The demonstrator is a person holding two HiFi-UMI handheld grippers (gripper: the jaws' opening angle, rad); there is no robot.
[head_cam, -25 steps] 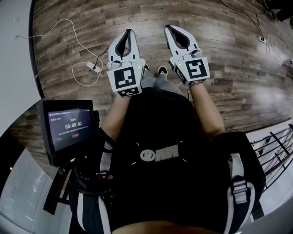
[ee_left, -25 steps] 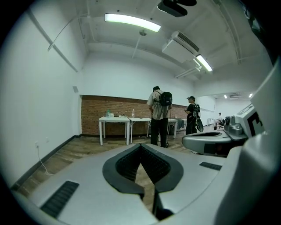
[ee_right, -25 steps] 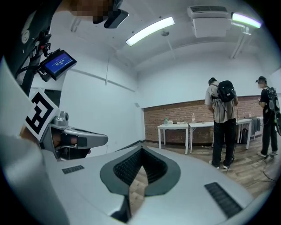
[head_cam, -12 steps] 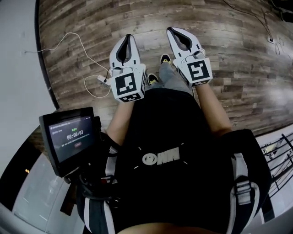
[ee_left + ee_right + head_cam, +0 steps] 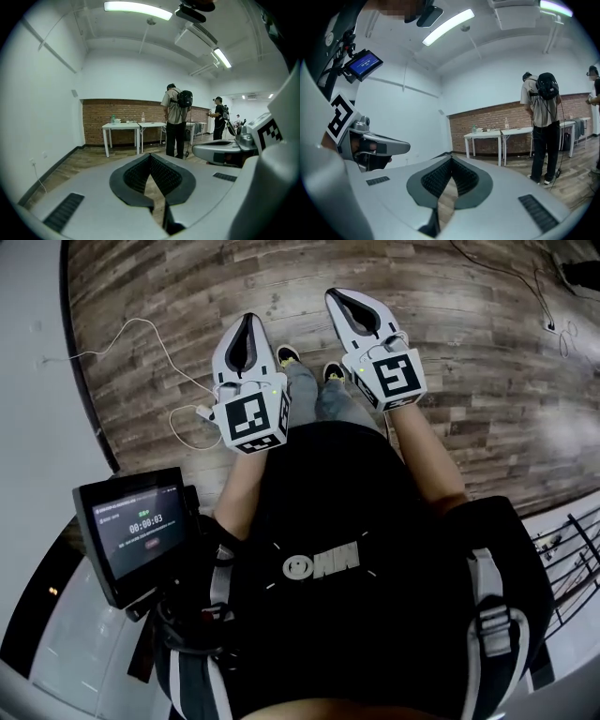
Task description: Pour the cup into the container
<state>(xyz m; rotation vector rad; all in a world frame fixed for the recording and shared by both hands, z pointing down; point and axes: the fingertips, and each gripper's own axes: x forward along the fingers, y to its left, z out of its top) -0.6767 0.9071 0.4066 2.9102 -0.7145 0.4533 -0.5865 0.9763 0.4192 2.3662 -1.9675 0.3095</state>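
left gripper (image 5: 248, 322) jaws together, empty; right gripper (image 5: 336, 296) jaws together, empty | both upper centre, over wood floor (image 5: 469, 352) | far tabletop (image 5: 123, 125) mid-left; things (image 5: 115, 120) on it too small to tell

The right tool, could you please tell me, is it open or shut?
Shut and empty: in the right gripper view the right tool has its tips together, nothing between them.
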